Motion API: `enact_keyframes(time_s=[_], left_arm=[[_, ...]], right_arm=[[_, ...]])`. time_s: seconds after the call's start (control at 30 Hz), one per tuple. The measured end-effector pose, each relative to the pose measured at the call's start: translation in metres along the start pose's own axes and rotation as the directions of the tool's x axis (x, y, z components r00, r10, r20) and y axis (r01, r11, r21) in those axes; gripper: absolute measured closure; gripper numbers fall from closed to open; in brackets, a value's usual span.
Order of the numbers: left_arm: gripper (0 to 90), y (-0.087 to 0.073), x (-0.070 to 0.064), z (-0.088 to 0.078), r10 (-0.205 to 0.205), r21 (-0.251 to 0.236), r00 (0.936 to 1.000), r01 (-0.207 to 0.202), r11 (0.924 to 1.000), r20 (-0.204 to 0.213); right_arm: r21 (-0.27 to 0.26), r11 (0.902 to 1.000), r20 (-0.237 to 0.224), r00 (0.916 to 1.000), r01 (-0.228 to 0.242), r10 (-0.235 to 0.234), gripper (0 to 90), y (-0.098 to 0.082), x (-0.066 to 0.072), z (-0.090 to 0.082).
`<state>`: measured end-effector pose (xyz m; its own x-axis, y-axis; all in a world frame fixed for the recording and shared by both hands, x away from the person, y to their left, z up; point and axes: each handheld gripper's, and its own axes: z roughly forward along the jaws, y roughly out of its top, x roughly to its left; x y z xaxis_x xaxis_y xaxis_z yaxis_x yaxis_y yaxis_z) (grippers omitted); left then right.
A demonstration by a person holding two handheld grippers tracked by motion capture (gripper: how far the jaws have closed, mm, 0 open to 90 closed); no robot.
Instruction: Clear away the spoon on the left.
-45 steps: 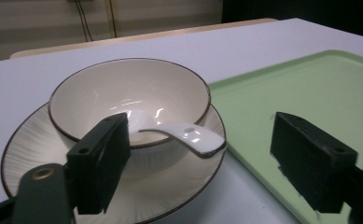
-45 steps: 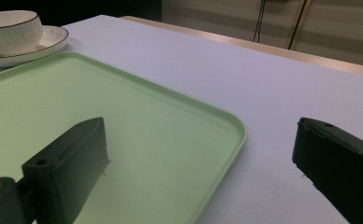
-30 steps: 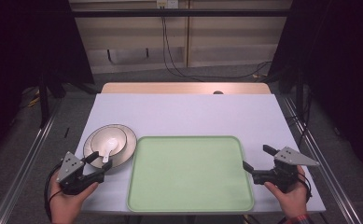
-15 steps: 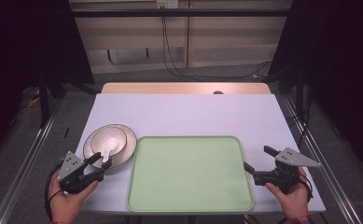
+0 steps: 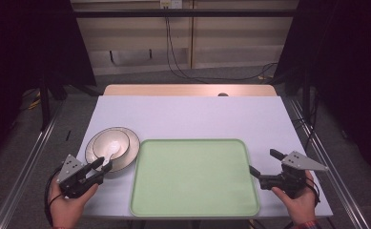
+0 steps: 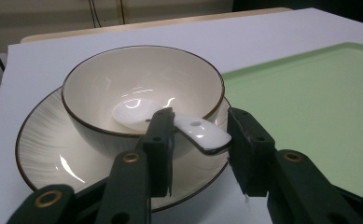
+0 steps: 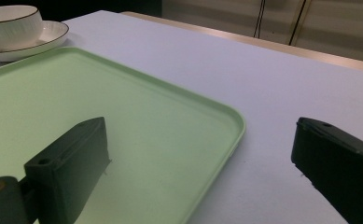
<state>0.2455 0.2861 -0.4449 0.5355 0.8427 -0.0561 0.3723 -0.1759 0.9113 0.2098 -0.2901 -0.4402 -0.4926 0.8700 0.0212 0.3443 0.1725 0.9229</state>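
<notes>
Since the earlier frame, both hands are staying put, but the left tool's [image 5: 101, 167] jaws have just been closing around the spoon handle [image 6: 202, 133]. One jaw is touching the handle's side; the other is standing just beside it with a small gap, so the spoon is sitting between the jaws, not yet clamped.

Near edge of the counter [image 5: 188, 114]: left tool at the left, right tool [image 5: 265, 165] at the right, jaws standing wide apart and holding nothing, one over the edge of the green tray [image 5: 192, 179], the other over bare counter beside it.

Farther in: white spoon is lying in the cream bowl [image 6: 142, 88], its handle sticking out over the dark rim toward the left tool. Bowl is sitting on a ribbed plate [image 6: 44, 140], just left of the tray.
</notes>
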Motion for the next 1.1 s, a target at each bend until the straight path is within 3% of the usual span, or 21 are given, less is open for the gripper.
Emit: enact_keyframes(time_s=[1.1], left_arm=[[81.2,0.0,0.0086,-0.0046,-0.07,-0.039,0.997,0.069,0.9969,-0.034]], right_arm=[[0.007,0.9999,-0.003,0.9999,0.012,-0.012,3.9,-0.0002,0.0013,0.0011]])
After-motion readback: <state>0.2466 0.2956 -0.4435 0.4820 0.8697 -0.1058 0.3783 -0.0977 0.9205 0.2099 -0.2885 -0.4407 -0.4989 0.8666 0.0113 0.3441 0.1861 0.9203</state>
